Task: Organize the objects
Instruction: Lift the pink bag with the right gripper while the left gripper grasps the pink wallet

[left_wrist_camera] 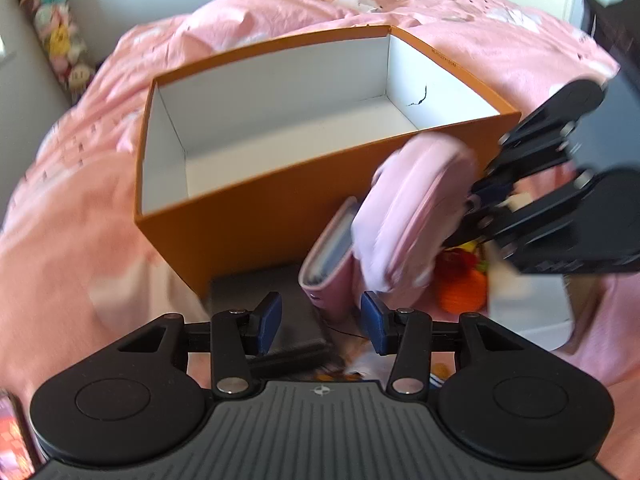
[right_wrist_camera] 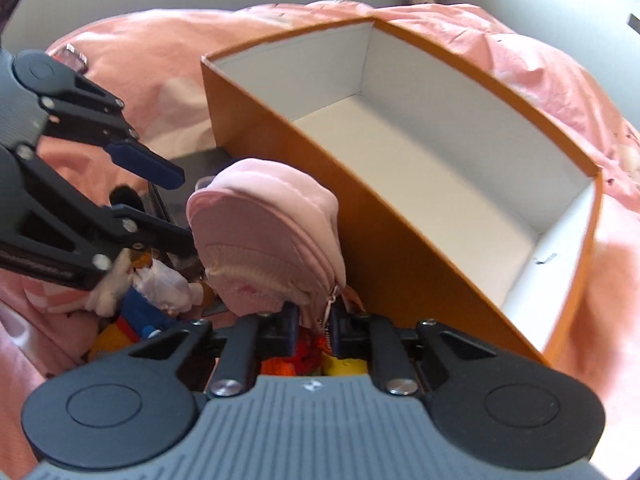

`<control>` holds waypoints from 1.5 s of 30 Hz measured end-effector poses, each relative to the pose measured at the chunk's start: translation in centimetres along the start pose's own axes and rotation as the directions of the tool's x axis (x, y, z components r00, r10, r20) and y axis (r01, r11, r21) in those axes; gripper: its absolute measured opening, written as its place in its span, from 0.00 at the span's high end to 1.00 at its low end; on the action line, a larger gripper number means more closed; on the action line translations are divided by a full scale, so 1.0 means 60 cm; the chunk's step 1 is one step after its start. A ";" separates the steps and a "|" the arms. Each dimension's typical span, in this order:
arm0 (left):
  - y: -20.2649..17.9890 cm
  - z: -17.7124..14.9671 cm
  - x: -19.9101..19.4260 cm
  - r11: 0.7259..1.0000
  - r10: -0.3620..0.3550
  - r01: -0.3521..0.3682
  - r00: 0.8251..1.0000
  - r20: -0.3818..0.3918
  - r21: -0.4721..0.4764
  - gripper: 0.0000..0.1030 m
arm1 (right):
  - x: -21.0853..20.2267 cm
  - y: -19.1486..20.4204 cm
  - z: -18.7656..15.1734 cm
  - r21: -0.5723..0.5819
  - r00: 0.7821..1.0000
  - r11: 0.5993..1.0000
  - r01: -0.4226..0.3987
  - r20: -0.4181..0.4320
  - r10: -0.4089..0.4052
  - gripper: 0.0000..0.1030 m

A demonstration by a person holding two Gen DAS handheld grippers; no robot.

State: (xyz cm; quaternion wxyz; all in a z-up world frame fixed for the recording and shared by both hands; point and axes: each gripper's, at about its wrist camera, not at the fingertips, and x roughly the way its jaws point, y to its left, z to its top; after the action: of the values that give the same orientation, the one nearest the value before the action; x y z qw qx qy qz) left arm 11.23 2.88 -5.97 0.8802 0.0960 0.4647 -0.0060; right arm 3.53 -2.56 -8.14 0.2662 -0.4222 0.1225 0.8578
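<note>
Pink bedding (left_wrist_camera: pixel 100 208), orange box (right_wrist_camera: pixel 400 240) open, right gripper (right_wrist_camera: pixel 314 326) clamped on pink pouch (right_wrist_camera: pixel 264 240), left gripper (left_wrist_camera: pixel 320 322) parted, empty.

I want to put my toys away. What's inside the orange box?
Nothing that shows. The orange box has bare white walls and a bare white floor, with only a small dark scribble on one end wall. The floor strip right behind the near wall is hidden.
</note>
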 end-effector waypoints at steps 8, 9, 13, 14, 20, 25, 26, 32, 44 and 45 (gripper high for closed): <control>-0.030 0.013 0.031 0.990 -0.017 0.008 0.998 0.056 0.144 0.47 | -0.103 -0.020 0.019 0.205 0.995 0.976 0.075 0.050 -0.087 0.85; -0.034 0.013 0.036 0.988 -0.016 0.006 0.998 0.061 0.154 0.48 | -0.110 -0.024 0.018 0.216 0.994 0.973 0.082 0.053 -0.095 0.85; -0.047 0.008 0.045 0.983 -0.004 -0.009 0.998 0.070 0.185 0.65 | -0.125 -0.026 0.011 0.249 0.991 0.963 0.106 0.051 -0.122 0.85; -0.049 0.005 0.042 0.982 -0.005 -0.009 0.997 0.073 0.190 0.69 | -0.126 -0.026 0.011 0.256 0.991 0.961 0.109 0.048 -0.125 0.85; -0.053 -0.009 0.000 0.987 -0.018 -0.001 0.993 0.114 0.163 0.82 | -0.142 -0.027 -0.005 0.299 0.989 0.947 0.119 0.053 -0.141 0.85; -0.062 -0.014 -0.072 0.982 -0.030 -0.006 0.981 0.190 0.187 0.83 | -0.162 -0.023 0.001 0.329 0.987 0.938 0.106 0.080 -0.139 0.85; -0.064 -0.014 -0.087 0.980 -0.028 -0.014 0.977 0.210 0.197 0.83 | -0.170 -0.024 0.004 0.333 0.986 0.937 0.103 0.088 -0.140 0.85; -0.072 0.002 -0.163 0.963 -0.005 -0.089 0.939 0.343 0.256 0.83 | -0.214 -0.020 0.024 0.345 0.977 0.934 0.090 0.154 -0.151 0.85; -0.056 0.052 -0.141 0.850 0.103 -0.325 0.875 0.473 0.416 0.83 | -0.246 -0.052 0.075 0.384 0.960 0.918 0.095 0.210 -0.187 0.85; -0.049 0.059 -0.132 0.839 0.096 -0.324 0.879 0.467 0.436 0.83 | -0.236 -0.058 0.082 0.385 0.965 0.918 0.092 0.193 -0.177 0.85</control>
State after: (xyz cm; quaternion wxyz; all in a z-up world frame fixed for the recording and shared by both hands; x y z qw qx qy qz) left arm 9.34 -1.23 2.02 0.8993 0.3695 0.2291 -0.0484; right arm 9.33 -2.55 6.12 0.4123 -0.2721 0.2228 0.8404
